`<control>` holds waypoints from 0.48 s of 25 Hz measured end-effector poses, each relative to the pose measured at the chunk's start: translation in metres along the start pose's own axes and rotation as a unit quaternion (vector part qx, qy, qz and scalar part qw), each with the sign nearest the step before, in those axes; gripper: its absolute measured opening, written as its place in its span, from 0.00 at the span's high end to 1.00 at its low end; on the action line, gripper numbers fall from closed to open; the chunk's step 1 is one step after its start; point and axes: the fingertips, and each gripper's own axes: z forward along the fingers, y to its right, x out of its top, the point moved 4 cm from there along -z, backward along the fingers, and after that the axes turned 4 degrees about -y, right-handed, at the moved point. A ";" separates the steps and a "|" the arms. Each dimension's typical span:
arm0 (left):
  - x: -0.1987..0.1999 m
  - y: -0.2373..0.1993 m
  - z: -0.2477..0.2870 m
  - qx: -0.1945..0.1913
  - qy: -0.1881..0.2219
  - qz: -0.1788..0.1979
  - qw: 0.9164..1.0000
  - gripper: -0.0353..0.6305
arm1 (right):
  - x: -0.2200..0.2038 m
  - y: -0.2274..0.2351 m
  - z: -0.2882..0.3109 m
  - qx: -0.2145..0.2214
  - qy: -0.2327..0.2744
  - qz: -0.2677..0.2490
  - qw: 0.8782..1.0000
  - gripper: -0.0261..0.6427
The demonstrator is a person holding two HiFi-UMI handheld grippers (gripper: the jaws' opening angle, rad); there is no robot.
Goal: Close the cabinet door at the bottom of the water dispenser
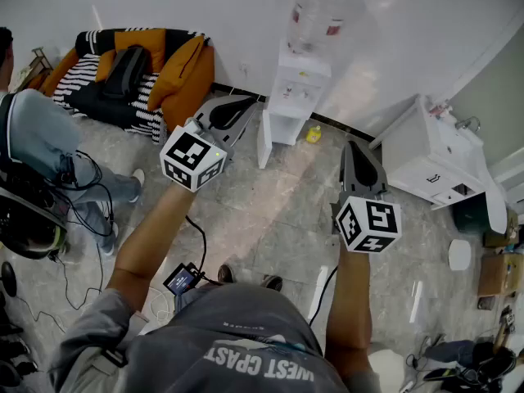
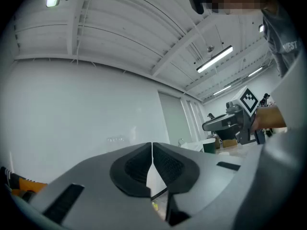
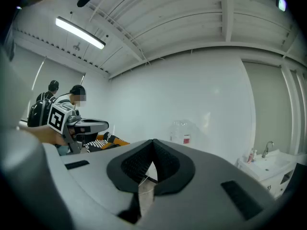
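Observation:
The white water dispenser (image 1: 300, 84) stands against the far wall with a clear bottle (image 1: 320, 13) on top. Its bottom cabinet door (image 1: 264, 140) is swung open, sticking out toward me on the left side. My left gripper (image 1: 248, 103) is shut and empty, held in the air just left of the door's top edge. My right gripper (image 1: 354, 144) is also shut and empty, off to the right of the dispenser and nearer me. In the right gripper view the bottle (image 3: 182, 130) shows beyond the closed jaws, and the left gripper (image 3: 82, 126) is at the left.
An orange armchair (image 1: 182, 74) with a striped blanket and a black backpack (image 1: 124, 70) sits at the back left. A seated person (image 1: 45, 133) is at the left edge. A white sink cabinet (image 1: 432, 160) stands at the right. A small yellow object (image 1: 313, 134) lies by the dispenser's base.

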 end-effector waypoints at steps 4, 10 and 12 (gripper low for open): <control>-0.004 -0.008 -0.001 -0.001 0.003 -0.002 1.000 0.91 | -0.001 -0.004 0.006 -0.004 -0.001 -0.001 1.000 0.92; -0.010 -0.019 -0.008 -0.005 0.005 -0.004 1.000 0.91 | -0.002 -0.013 0.012 -0.013 0.001 -0.001 1.000 0.92; -0.012 -0.021 -0.011 -0.007 0.006 -0.005 1.000 0.91 | -0.003 -0.016 0.012 -0.017 0.003 0.003 1.000 0.92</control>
